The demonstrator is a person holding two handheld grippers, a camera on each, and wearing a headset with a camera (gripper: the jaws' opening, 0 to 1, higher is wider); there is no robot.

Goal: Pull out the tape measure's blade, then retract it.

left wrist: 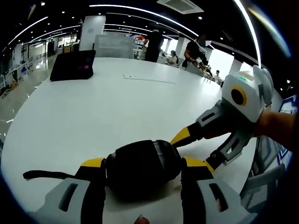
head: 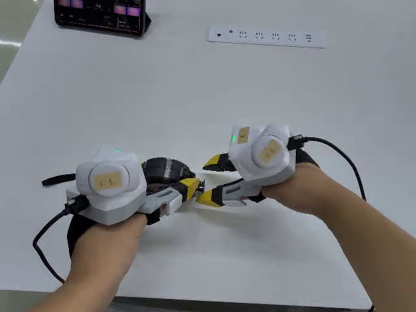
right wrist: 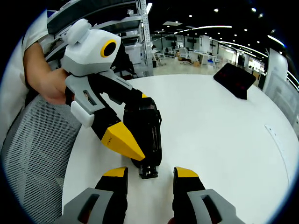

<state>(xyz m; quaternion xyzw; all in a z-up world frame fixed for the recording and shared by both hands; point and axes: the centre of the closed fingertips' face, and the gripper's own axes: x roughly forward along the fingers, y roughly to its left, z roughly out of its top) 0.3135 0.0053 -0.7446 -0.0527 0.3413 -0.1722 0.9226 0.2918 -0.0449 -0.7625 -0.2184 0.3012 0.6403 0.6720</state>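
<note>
**Tape measure clamped in the left tool, right tool spread at its nose**

The tape measure [left wrist: 142, 170] is a rounded black case with a matte, rubbery-looking shell (ribbed along one face in the right gripper view). The left tool [left wrist: 145, 164] clamps it: the grey jaws with their wedge-shaped yellow tips press on both sides of the case. A flat black strap [left wrist: 46, 175] trails from the case across the smooth white desk [head: 195, 84], out past the left tool's jaw.

The right tool [right wrist: 150, 173] faces the left one, its jaws spread apart. The case's blocky nose [right wrist: 148, 171] sits in the gap between those tips, and I cannot tell whether it touches either.

Well beyond both tools lie a dark tablet [head: 101, 13] and a white power strip [head: 266, 36].
</note>
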